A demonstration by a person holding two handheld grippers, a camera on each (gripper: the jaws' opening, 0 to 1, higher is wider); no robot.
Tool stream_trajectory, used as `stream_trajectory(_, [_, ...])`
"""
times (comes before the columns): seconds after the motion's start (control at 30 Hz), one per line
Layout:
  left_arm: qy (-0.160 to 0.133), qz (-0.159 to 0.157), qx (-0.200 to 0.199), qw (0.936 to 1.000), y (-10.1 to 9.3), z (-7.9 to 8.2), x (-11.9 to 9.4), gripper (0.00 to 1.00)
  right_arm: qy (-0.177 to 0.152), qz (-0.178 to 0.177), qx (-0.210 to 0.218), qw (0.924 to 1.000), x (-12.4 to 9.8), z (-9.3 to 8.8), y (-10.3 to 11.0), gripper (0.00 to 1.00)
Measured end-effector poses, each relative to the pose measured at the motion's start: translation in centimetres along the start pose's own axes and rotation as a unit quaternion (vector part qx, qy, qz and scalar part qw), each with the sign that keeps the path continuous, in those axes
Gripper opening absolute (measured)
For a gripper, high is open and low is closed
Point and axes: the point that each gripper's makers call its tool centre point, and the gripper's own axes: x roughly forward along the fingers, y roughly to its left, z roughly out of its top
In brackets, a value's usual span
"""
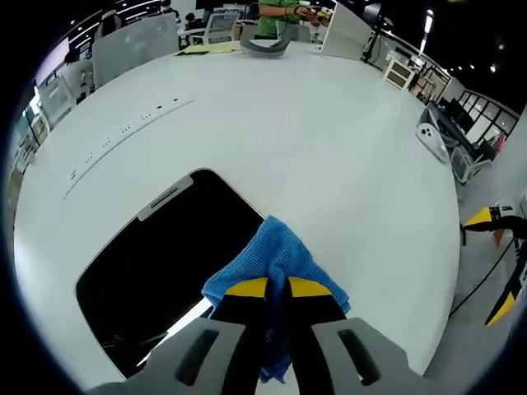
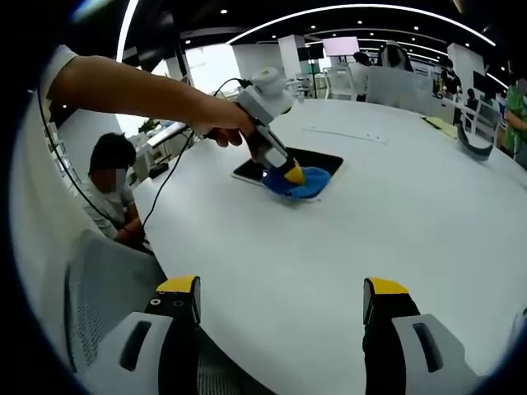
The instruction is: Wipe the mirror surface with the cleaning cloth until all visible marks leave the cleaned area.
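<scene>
Left gripper view puts the mirror (image 1: 156,263) flat on the white table (image 1: 329,156), a dark rectangle whose long axis runs from the near left up toward the far right; its far corner lies just ahead of the tool. The blue cleaning cloth (image 1: 268,267) sits at the mirror's right-hand edge, bunched and hanging partly over the table rather than over the glass. The left gripper (image 1: 276,290) has its yellow-tipped jaws pinched together on the cloth's near end. Most of the dark surface lies to the left of the cloth, so I judge the next wiping stroke has to travel that way, along the mirror's length. No marks can be made out on the glass.

In the right gripper view the cloth rests at the mirror's near corner, well apart from the right gripper (image 2: 282,300), whose jaws stand wide apart over bare table, holding nothing. The left gripper is plainly the nearer one.
</scene>
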Motion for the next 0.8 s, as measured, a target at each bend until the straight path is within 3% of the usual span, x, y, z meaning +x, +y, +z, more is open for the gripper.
stream_trajectory(0.67, [-0.004, -0.008, -0.016, 0.9998, -0.38, 0.46, 0.30, 0.06, 0.000, -0.002, 0.002, 1.0000, -0.17, -0.18, -0.08, 0.80])
stream_trajectory(0.8, [0.000, -0.009, 0.010, 0.9999, -0.44, 0.56, 0.39, 0.05, 0.002, -0.003, 0.001, 1.0000, -0.24, -0.25, -0.18, 0.80])
